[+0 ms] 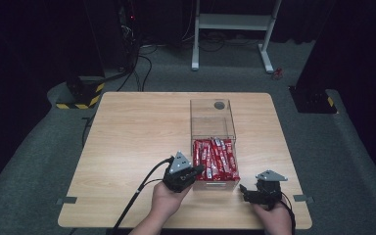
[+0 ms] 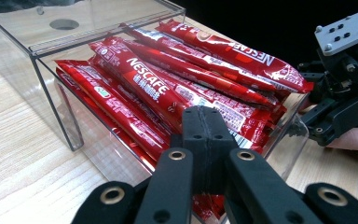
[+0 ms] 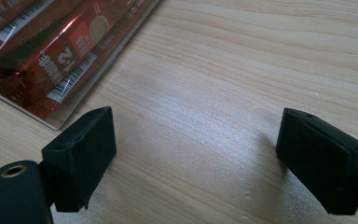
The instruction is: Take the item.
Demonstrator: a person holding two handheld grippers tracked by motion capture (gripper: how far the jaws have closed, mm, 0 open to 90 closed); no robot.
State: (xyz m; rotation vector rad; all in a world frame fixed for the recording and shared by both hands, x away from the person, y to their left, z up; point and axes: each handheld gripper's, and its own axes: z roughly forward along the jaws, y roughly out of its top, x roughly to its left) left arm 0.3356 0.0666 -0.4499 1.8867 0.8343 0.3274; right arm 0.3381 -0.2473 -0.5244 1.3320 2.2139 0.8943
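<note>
Red coffee sticks lie heaped in the clear box's near half — light, slippery foil, best pinched mid-length. Left gripper fully closed, empty, at the box's near-left corner; right gripper wide open, empty, right of the box.

Both grippers matte black, angular linkage bodies. Left gripper: grey three-cornered plate on top, black cable trailing off its rear; brass-ringed pivot holes along the arms, blocky rectangular pads. Right gripper: same grey plate with small screws, thin black cable. Forearms bare, no sleeves.
</note>
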